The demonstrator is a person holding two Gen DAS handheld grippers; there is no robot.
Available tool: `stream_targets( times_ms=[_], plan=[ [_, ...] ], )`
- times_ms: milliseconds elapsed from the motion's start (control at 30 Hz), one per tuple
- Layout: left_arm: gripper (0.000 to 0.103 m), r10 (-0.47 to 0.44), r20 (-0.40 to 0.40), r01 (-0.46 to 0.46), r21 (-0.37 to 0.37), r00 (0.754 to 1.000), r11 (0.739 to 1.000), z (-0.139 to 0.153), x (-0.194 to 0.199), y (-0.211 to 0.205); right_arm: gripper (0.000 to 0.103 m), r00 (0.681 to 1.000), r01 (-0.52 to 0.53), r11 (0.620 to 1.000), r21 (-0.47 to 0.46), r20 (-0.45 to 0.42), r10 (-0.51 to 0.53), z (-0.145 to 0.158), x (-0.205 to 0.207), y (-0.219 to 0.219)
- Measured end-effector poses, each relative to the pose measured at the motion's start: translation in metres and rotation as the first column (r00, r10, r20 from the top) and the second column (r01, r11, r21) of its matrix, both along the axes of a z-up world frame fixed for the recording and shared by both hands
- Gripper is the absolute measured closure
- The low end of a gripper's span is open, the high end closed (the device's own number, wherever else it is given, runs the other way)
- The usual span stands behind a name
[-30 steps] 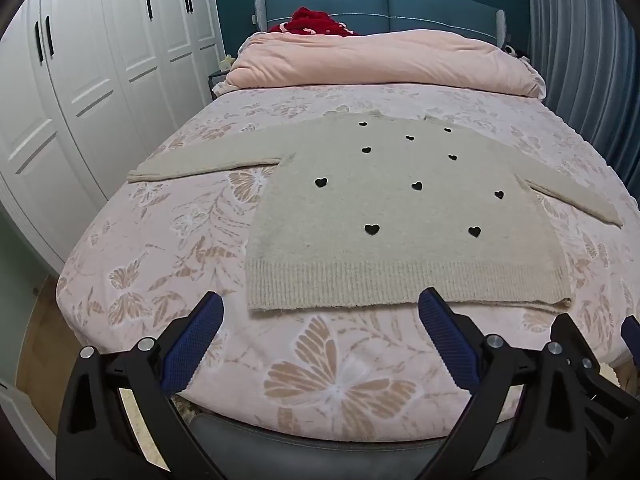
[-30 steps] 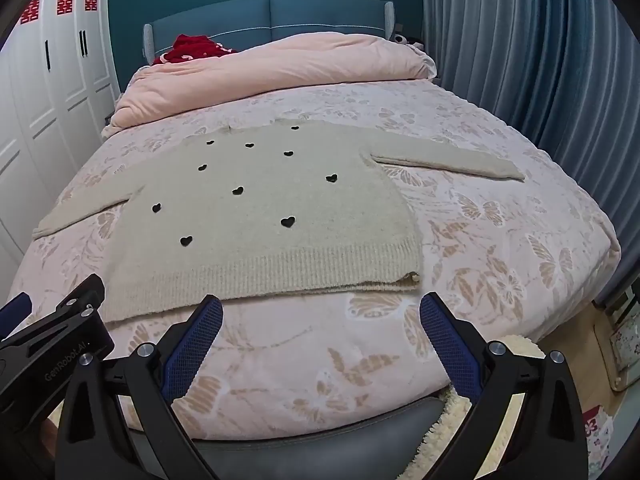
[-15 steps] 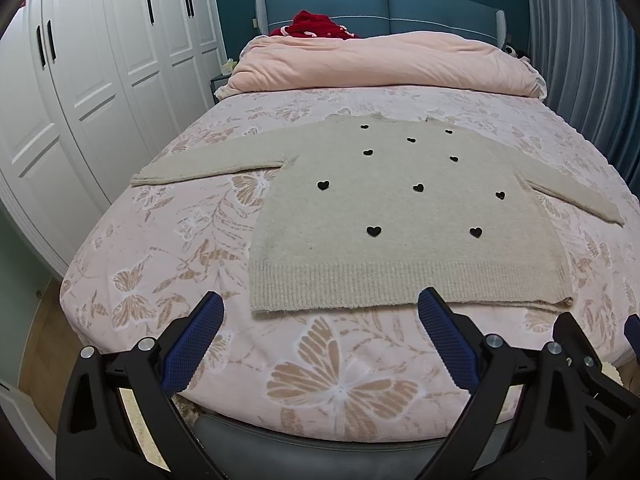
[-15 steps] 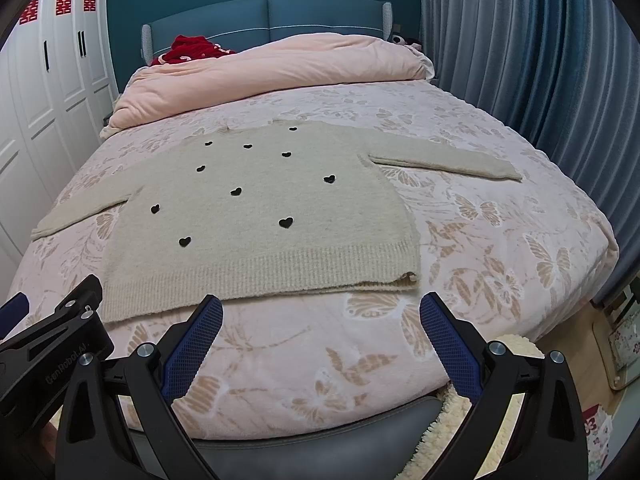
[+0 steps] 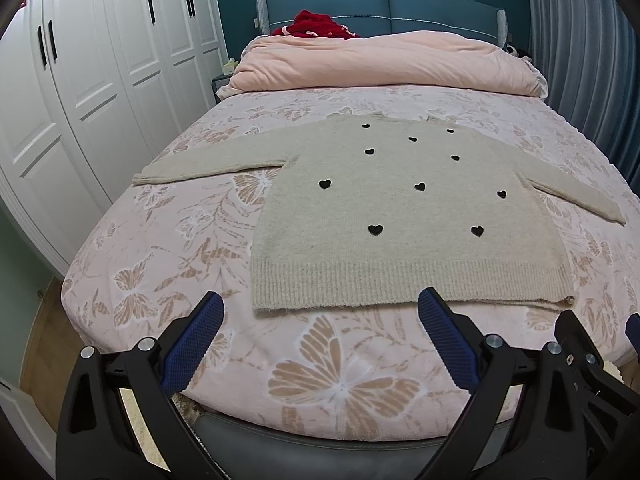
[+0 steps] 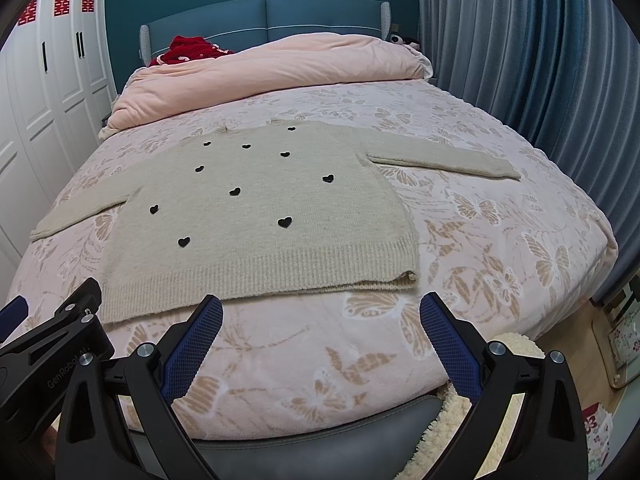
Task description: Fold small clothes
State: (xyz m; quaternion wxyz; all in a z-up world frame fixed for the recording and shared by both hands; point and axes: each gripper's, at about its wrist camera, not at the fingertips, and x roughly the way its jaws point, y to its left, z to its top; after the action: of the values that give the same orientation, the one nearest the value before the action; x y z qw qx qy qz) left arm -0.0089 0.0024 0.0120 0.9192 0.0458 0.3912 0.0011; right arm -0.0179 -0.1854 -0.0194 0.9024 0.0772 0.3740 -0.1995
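A beige knitted sweater [image 5: 400, 216] [image 6: 256, 224] dotted with small black hearts lies flat on the bed, both sleeves spread out to the sides and its ribbed hem towards me. My left gripper [image 5: 320, 312] hovers open just short of the hem, over the pink butterfly-print cover. My right gripper [image 6: 320, 312] is also open, near the hem's right half, with nothing between its fingers. The hem's right corner [image 6: 408, 278] is slightly curled up. The other gripper's black frame shows at the edge of each view.
A rolled pink duvet [image 5: 384, 60] and a red garment [image 5: 316, 26] lie at the head of the bed by the blue headboard. White wardrobes [image 5: 80, 92] stand left, blue curtains [image 6: 540, 60] right. A fluffy rug [image 6: 516, 344] lies on the wooden floor below the bed's foot.
Both views have shifted only slightly; the sweater sits marginally lower and nearer in frame. The sweater itself has not moved and both grippers stay open.
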Motion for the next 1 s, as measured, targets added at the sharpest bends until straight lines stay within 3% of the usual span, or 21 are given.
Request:
stream_targets(
  times_ms=[1000],
  plan=[
    [0.008,-0.001,0.0,0.001,0.001,1.0,1.0,-0.0002,-0.0023,0.0009,0.005,1.0,-0.001,1.0,0.001,-0.001,0.001,-0.0002,-0.0006,-0.0008]
  ],
)
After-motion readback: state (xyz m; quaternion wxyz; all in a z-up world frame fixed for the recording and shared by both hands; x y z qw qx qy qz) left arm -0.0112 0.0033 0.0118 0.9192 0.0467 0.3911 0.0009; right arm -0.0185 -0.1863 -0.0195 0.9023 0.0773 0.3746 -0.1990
